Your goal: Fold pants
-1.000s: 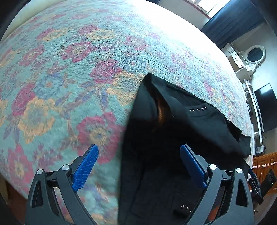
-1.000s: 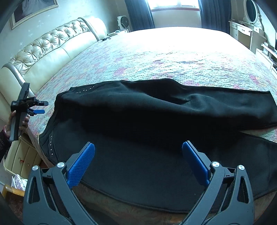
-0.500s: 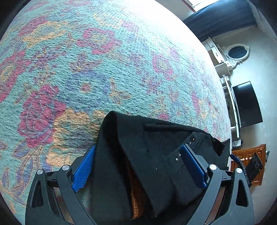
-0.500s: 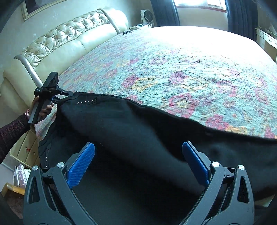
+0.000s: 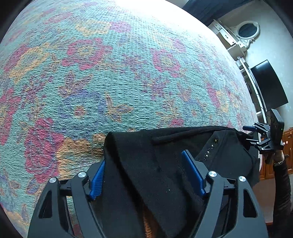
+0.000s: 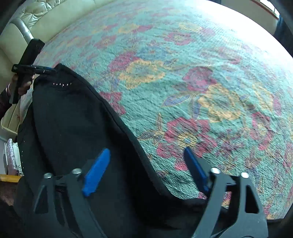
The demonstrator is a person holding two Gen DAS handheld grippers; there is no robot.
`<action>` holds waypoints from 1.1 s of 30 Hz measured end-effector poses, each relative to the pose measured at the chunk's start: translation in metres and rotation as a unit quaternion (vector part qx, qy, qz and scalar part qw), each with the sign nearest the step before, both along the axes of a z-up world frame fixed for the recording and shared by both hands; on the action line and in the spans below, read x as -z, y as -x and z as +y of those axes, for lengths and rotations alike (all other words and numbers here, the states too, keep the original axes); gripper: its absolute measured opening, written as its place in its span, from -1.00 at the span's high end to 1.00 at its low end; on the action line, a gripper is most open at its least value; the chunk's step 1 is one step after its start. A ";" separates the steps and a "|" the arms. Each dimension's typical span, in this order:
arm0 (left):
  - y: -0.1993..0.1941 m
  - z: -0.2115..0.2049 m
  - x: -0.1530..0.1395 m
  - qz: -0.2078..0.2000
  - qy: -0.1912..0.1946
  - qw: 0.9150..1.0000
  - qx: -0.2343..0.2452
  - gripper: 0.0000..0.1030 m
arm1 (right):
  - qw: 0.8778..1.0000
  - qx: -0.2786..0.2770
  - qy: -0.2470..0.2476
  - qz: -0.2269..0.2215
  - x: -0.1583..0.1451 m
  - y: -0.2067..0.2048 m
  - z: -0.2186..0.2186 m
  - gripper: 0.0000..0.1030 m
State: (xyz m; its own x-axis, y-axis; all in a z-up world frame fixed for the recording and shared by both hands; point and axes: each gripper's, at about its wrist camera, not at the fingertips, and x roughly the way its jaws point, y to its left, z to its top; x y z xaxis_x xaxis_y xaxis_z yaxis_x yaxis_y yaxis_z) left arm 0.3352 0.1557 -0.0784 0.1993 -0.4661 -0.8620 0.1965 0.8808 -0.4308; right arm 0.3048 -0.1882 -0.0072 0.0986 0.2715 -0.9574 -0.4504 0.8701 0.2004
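Observation:
Black pants (image 5: 157, 164) with a row of small studs lie at the near edge of a floral bedspread (image 5: 109, 73). My left gripper (image 5: 144, 174) is open, its blue pads on either side of the folded waistband corner. In the right wrist view the pants (image 6: 73, 128) run from the waist at upper left down under my right gripper (image 6: 144, 168), which is open and straddles the fabric's edge. The left gripper (image 6: 45, 70) shows there at the waist corner, and the right gripper (image 5: 256, 135) shows at the right edge of the left wrist view.
A cream tufted headboard (image 6: 45, 16) stands at the far left of the bed. A dresser with an oval mirror (image 5: 247, 31), a dark TV screen (image 5: 269, 86) and a wooden cabinet (image 5: 287, 146) line the wall beyond the bed.
Both grippers moved forward and lower onto the pants; the left one now straddles the waistband corner, the right one the fabric edge. Both stay open.

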 end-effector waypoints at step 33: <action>0.191 0.063 -0.054 -0.080 0.168 0.980 -0.078 0.73 | 0.963 0.016 0.073 -0.258 -0.054 0.263 0.054 0.80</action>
